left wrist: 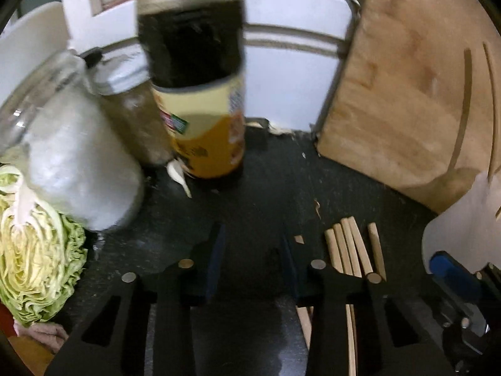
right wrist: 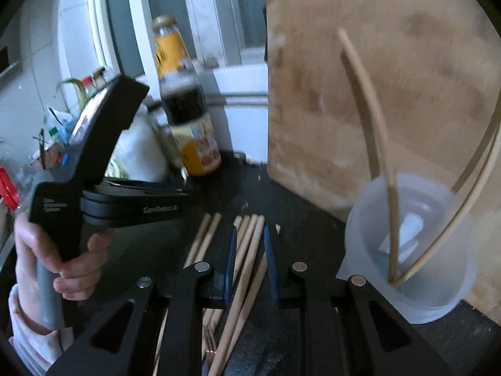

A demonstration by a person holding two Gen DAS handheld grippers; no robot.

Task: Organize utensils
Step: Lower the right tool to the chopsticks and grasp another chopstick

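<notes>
Right gripper (right wrist: 249, 261) jaws narrowly apart astride loose chopsticks (right wrist: 247, 250); left gripper (left wrist: 253, 257) jaws apart, empty.

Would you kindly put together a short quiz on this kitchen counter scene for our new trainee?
1. True or false: the translucent plastic cup already holds wooden chopsticks.
2. Which thing stands leaning behind that cup? A. a pale wooden cutting board; B. a steel baking tray; C. a red plastic bucket.
3. Fill the blank: in the left wrist view, the loose chopsticks on the black counter lie to the ___ of the left gripper.

Key: 1 true; 2 A; 3 right.
</notes>
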